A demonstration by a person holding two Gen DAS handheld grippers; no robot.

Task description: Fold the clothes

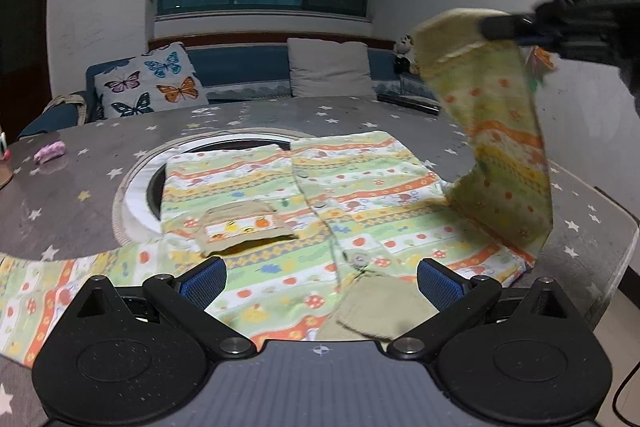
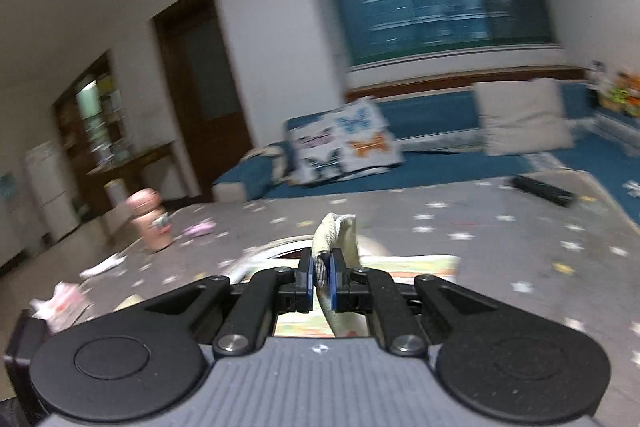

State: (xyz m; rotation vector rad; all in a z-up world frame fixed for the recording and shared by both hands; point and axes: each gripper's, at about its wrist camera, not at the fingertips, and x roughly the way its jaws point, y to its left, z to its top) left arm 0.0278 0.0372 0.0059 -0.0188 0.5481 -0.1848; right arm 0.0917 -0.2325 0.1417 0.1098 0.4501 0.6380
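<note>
A small patterned shirt (image 1: 280, 211), green, orange and white with a tan collar and a chest pocket, lies front up on the grey star-print table (image 1: 100, 155). My left gripper (image 1: 320, 279) stands wide open just above the shirt's collar end, nothing between its blue pads. The shirt's right sleeve (image 1: 500, 131) is lifted high off the table, and my right gripper (image 1: 516, 27) is shut on its tan cuff. In the right wrist view the cuff (image 2: 334, 239) sticks up from between the pads of the right gripper (image 2: 322, 273). The other sleeve (image 1: 36, 291) lies flat at lower left.
A round white-rimmed hole (image 1: 136, 187) in the table lies partly under the shirt. A pink bottle (image 2: 150, 225), small pink scraps (image 1: 50, 151) and a black remote (image 2: 544, 191) sit on the table. A blue sofa with cushions (image 1: 148, 83) stands behind.
</note>
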